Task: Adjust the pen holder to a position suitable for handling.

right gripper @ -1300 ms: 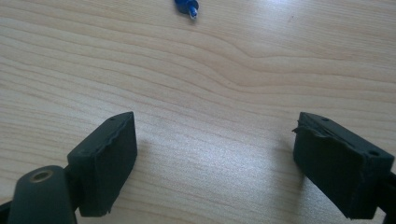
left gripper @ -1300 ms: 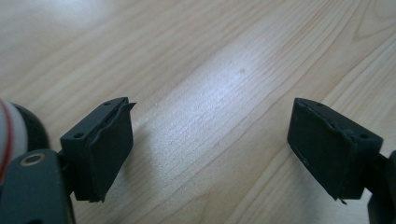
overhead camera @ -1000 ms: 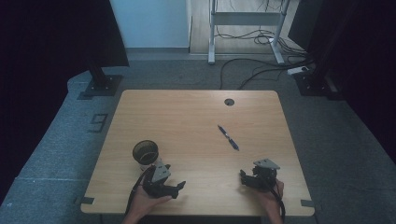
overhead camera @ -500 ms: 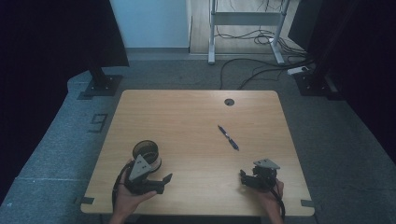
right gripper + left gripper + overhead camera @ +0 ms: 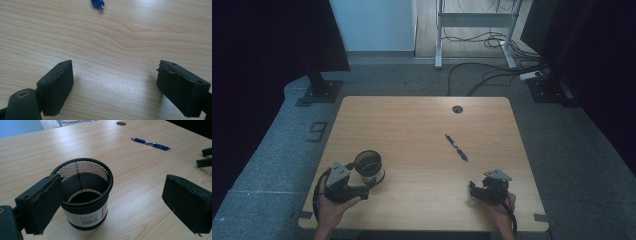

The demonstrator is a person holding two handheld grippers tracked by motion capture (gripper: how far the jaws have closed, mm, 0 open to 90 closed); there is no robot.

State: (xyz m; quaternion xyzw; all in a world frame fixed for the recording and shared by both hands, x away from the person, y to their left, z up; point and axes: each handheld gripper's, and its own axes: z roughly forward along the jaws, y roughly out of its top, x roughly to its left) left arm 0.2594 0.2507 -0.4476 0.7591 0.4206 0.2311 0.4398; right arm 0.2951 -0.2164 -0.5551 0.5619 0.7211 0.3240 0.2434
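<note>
A black mesh cup (image 5: 369, 167) with a white label stands upright at the table's front left. My left gripper (image 5: 364, 189) lies just in front of and left of it and points right. In the left gripper view the cup (image 5: 85, 195) is empty and sits just beyond the left jaw. The left gripper (image 5: 112, 197) has just been opening its jaws; they stand wide and the pads do not press on the cup. A blue pen (image 5: 456, 147) lies right of centre. My right gripper (image 5: 473, 190) rests open at the front right, and in its own view the right gripper (image 5: 115, 80) holds nothing.
The pen (image 5: 150, 143) lies beyond the cup, and its tip (image 5: 98, 4) is ahead of the right jaws. A cable hole (image 5: 457, 109) sits near the wooden table's (image 5: 412, 125) far edge. Stands and cables are on the floor behind.
My left hand has moved left, from the cup's front right to its front left, and its jaws have opened wide. The right hand and the pen have stayed put.
</note>
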